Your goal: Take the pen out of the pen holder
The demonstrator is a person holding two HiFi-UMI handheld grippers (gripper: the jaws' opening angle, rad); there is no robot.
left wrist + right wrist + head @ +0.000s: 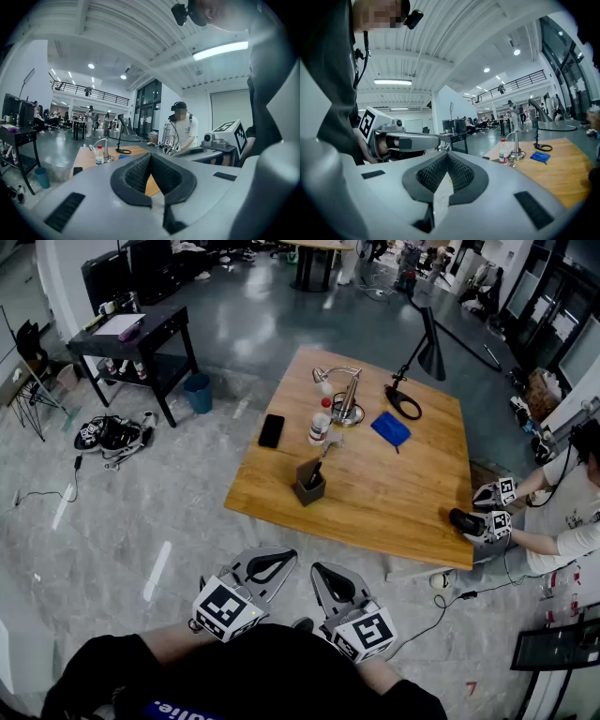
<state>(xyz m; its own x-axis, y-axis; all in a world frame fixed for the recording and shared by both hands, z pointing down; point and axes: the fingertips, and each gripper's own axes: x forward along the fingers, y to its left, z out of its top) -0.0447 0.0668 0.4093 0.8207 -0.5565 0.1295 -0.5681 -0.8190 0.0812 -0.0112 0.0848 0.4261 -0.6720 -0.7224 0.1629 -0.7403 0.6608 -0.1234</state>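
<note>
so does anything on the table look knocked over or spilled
Nothing stands out. The pen holder stands upright on the table with the pen in it. The bottle is upright too, and no spill shows on the wood.

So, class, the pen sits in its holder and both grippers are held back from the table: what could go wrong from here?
The pen holder is small and free-standing, so a slanted pull on the pen could tip or drag it. The bottle stands just behind it and might be knocked by a reach. Both the left gripper and right gripper are shut; they must open before grasping.
</note>
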